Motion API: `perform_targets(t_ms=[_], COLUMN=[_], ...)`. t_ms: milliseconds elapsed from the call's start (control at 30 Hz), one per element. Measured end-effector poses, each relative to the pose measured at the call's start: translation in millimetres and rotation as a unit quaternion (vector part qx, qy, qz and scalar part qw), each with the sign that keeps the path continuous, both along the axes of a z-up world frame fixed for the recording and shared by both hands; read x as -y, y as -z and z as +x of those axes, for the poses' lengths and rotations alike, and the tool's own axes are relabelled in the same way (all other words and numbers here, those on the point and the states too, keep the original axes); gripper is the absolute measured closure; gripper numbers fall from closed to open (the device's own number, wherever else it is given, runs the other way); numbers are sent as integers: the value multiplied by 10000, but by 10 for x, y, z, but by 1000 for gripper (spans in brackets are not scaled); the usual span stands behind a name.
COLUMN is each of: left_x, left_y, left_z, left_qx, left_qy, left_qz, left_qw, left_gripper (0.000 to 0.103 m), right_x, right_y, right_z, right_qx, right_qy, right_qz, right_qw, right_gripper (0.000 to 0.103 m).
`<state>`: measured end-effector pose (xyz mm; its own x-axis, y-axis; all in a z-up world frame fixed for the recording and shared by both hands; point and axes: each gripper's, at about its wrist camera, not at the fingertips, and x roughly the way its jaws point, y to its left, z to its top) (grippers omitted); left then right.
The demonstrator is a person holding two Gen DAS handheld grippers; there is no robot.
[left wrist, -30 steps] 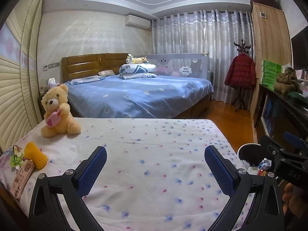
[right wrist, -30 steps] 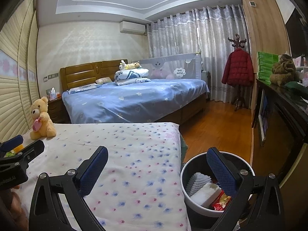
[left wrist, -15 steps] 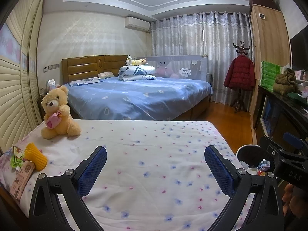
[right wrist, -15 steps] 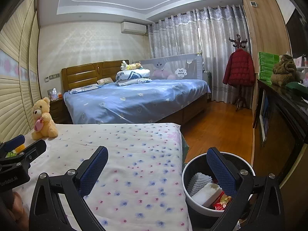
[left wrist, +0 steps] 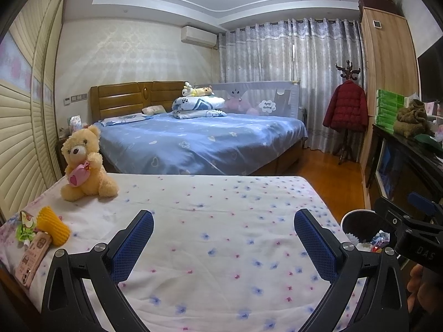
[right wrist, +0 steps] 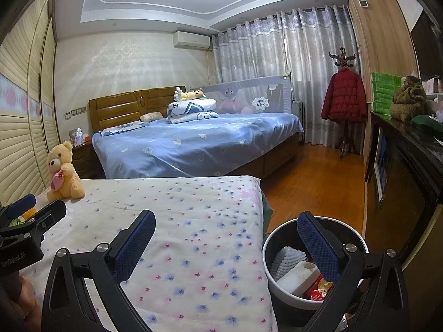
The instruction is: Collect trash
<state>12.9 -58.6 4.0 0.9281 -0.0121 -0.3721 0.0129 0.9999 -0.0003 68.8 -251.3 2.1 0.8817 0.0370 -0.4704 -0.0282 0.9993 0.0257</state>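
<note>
We see the near bed (left wrist: pixel 221 221) w/ its flowered sheet filling the foreground, and the trash bin (right wrist: pixel 279 293) on the floor just beside its right edge, holding a white ribbed foam piece, a pale block & a red wrapper. Our left gripper (left wrist: pixel 223 242) & right gripper (right wrist: pixel 227 244) both hang w/ fingers spread wide, nothing between them. On the bed's far-left edge, below the teddy bear (left wrist: pixel 83 166), lie the leftover bits: yellow foam net (left wrist: pixel 54 225), green wrapper (left wrist: pixel 23 228), pink packet (left wrist: pixel 34 257).

white floral sheet (left wrist: pixel 221 221), yellow teddy (left wrist: pixel 85 166)
</note>
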Motion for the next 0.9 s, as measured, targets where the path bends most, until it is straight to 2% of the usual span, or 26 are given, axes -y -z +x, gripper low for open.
perform_targets(t_ms=[900], left_x=[-34], left_y=[-18], left_z=[35], left_qx=[-39], left_qy=[25], left_qz=[-13], left_qw=[10000], left_gripper=[1], right_x=[-23], right_y=[13], right_z=[-17], right_qx=[-33], right_qy=[-38], right_qz=[24], right_qw=[10000], right_gripper=[0])
